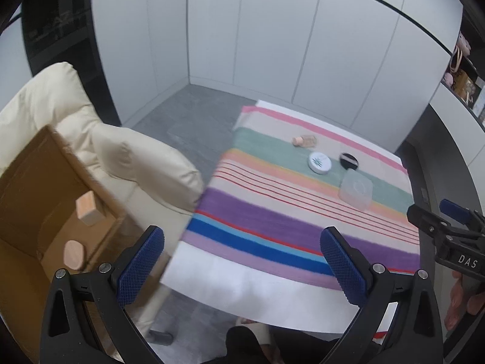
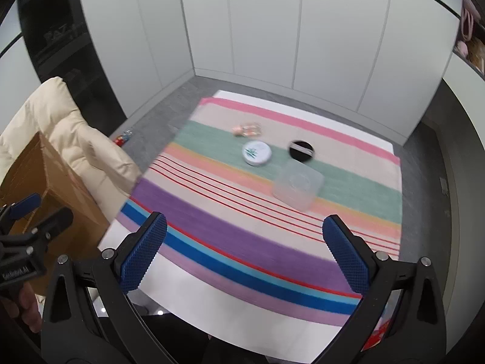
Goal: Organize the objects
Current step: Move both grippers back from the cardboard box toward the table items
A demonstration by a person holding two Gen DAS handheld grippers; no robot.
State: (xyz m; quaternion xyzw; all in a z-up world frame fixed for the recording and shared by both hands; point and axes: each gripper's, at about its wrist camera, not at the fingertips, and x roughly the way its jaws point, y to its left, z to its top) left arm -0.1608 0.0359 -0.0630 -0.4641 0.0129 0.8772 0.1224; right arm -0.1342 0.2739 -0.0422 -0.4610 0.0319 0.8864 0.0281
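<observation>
Both grippers were wide open with nothing between the blue pads. The left gripper (image 1: 242, 268) hung over the near edge of the striped cloth (image 1: 272, 221), and the right gripper (image 2: 245, 257) sat over the purple and blue bands in its own view, also empty.

The stuff to sort was all up in the middle-right of the frame on the green stripe: a round white tin (image 1: 319, 163) with a leafy print, a black round compact (image 1: 349, 160) just right of it, a clear plastic box (image 1: 356, 188) below those two, and a small peach-capped bottle (image 1: 304, 141) lying on its side above the tin.

Over at the left edge, a cardboard box (image 1: 27, 182) sat against a cream padded chair (image 1: 121, 151), and it had two peach-coloured items (image 1: 88, 207) inside. Everything was a bit motion-blurred, so labels weren't readable.
</observation>
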